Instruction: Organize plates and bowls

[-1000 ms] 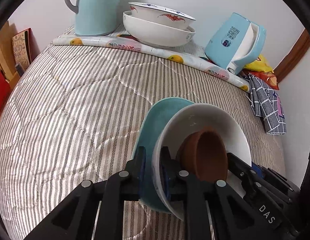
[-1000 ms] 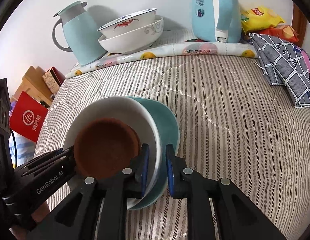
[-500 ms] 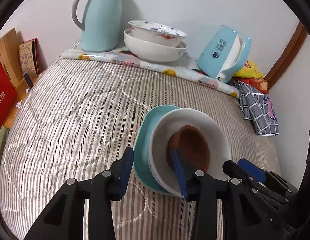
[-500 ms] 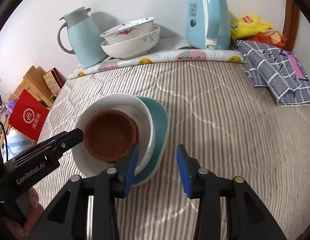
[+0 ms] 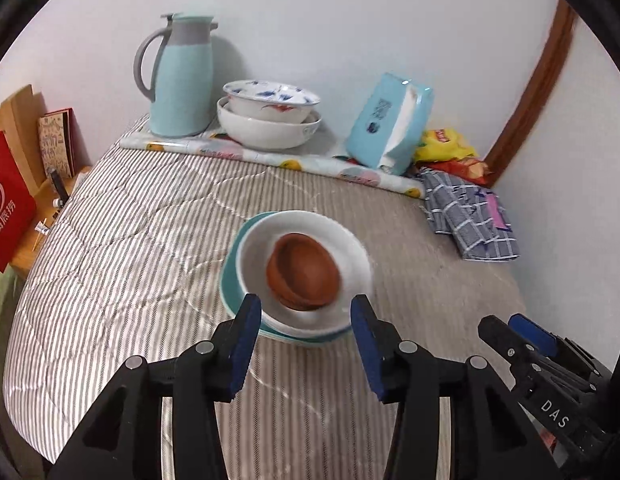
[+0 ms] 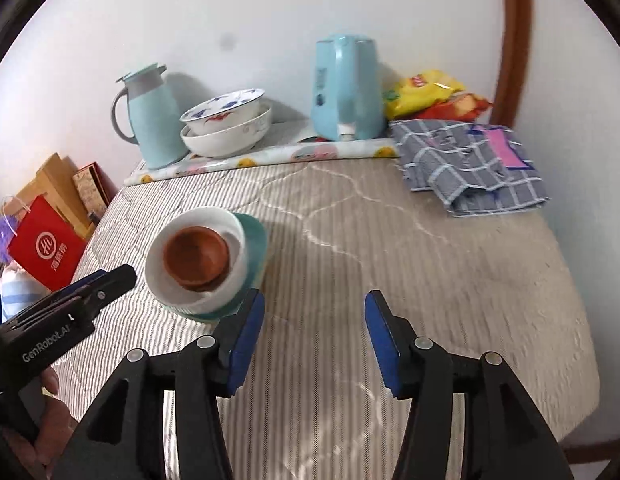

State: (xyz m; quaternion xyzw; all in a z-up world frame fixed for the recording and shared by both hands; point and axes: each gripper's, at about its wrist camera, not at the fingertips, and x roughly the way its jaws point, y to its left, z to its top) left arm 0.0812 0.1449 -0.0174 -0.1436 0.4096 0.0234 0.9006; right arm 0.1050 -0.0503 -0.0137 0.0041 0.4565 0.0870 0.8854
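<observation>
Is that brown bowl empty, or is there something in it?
Empty, as far as shows. The brown bowl sits in the white bowl, and only its bare inside is visible.

teal plate (image 5: 229,280) mostly hidden, stack blurred

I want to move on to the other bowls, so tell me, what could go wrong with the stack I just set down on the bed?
1. The brown bowl sits off-centre and tilted in the white bowl, which sits askew on the teal plate; on the soft striped quilt the stack might tip or slide.
2. The left gripper and right gripper, jaws opening and holding nothing, are close; a finger could clip the rim.
</observation>
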